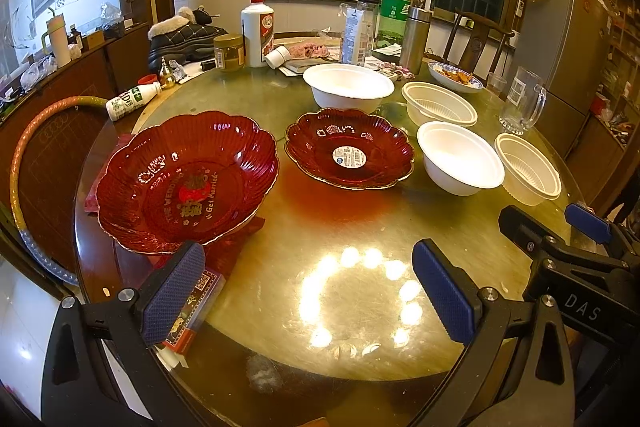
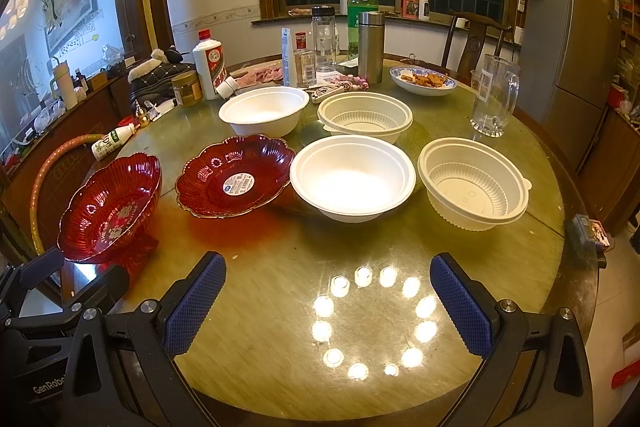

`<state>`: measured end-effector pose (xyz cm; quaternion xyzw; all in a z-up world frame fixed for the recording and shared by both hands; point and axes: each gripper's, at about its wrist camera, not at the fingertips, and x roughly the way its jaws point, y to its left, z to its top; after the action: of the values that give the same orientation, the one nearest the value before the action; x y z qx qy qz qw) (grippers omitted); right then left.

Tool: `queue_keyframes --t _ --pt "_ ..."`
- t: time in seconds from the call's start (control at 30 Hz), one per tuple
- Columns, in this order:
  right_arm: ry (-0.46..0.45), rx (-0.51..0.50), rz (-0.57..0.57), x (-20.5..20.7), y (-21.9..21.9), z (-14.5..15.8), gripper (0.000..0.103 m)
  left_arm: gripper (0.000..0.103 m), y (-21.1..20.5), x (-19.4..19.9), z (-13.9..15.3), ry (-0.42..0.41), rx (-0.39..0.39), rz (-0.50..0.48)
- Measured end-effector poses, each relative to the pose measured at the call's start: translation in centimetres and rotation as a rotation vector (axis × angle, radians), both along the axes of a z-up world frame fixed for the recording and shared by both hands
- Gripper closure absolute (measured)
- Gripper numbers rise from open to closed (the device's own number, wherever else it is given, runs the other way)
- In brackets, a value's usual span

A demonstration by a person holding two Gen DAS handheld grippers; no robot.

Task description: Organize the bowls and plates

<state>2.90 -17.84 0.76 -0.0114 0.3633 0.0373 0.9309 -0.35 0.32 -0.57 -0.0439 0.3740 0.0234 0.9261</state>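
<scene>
I'm hovering left gripper (image 1: pixel 308 297) and right gripper (image 2: pixel 328 307), fingers spread wide, gripping nothing. Red plates (image 2: pixel 236 179), white bowls (image 2: pixel 352 179) sitting unstacked mid-desk (image 2: pixel 280 287). Risking glassy red plate slipping, chipping; light bowls skidding into glass mug (image 2: pixel 494 95).

Both claws (image 1: pixel 308 295) (image 2: pixel 328 307): black frames, blue textured pads, silver screws.
</scene>
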Motion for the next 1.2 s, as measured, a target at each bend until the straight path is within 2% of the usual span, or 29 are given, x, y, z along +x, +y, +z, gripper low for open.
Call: queue_keyframes --t 0.5,0.63,0.8,0.87,0.93,1.03,1.2 --pt "-0.002 0.005 0.004 0.0 0.0 0.1 0.000 0.000 0.1 -0.1 0.2 -0.004 -0.005 -0.004" --pt "0.001 0.026 0.036 0.1 0.5 0.6 0.000 0.000 2.3 -0.7 1.0 -0.020 -0.075 0.016" --pt "0.026 0.110 0.125 0.8 2.4 1.0 0.000 0.000 7.7 -1.6 2.1 -0.086 -0.074 0.141" --pt "0.052 0.177 0.182 1.3 3.7 1.1 0.000 0.000 10.4 -1.7 1.9 -0.090 -0.088 0.203" --pt "0.082 0.247 0.229 2.1 4.9 0.7 0.000 0.000 13.4 -1.4 1.2 -0.071 -0.122 0.280" --pt "0.146 0.348 0.293 3.4 7.2 0.1 0.000 0.000 15.9 -0.7 -0.1 -0.039 -0.160 0.344" --pt "0.240 0.436 0.359 6.2 11.4 -1.8 0.002 0.000 17.6 1.4 -2.1 0.019 -0.164 0.374"
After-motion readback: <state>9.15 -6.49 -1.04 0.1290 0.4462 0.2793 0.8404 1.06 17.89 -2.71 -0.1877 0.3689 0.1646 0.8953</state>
